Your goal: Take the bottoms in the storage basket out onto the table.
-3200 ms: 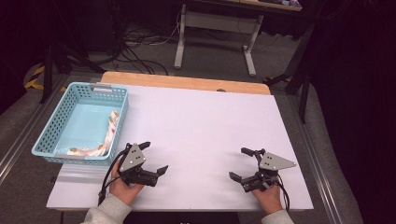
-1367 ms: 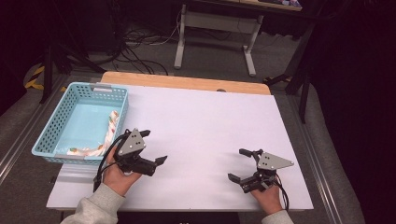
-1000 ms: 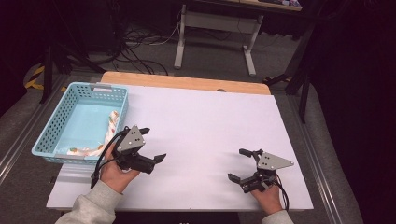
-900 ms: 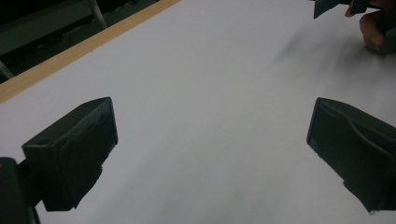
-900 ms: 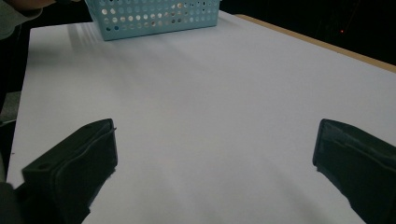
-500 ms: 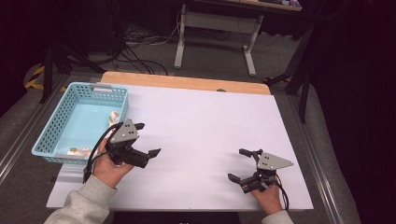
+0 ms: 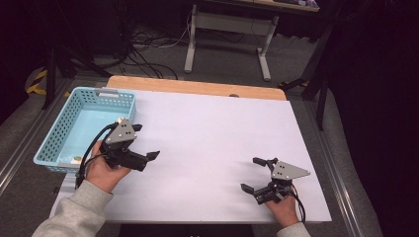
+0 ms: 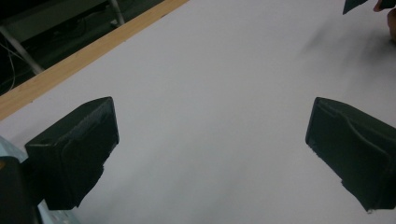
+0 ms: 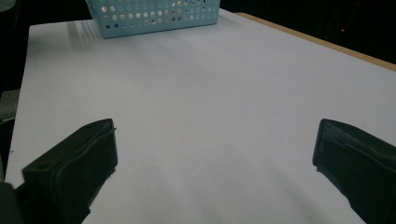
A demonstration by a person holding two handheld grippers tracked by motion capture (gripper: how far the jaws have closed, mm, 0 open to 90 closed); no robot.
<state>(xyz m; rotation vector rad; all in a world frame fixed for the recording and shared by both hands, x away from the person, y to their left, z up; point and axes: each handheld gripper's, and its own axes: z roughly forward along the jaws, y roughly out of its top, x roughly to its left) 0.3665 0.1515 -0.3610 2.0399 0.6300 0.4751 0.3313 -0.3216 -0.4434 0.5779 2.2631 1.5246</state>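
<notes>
basket (image 7: 84, 128) sits just beside left tool (image 7: 145, 142), well apart from right tool (image 7: 255, 174).

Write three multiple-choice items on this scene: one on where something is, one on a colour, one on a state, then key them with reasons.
1. Where does the basket stand on the table?
A. at its far left
B. at its centre
C. at its near right

2. What colour is the basket?
A. red
B. light blue
C. black

3. How do the jaws of the left gripper stand?
A. shut on a cloth
B. shut on nothing
C. open, with nothing between them

Key:
1 A, the high view shows it at the table's left edge, toward the far side.
2 B, its perforated walls are light blue in the high view and the right gripper view.
3 C, the left gripper view shows bare white tabletop between two wide-apart jaws.
</notes>
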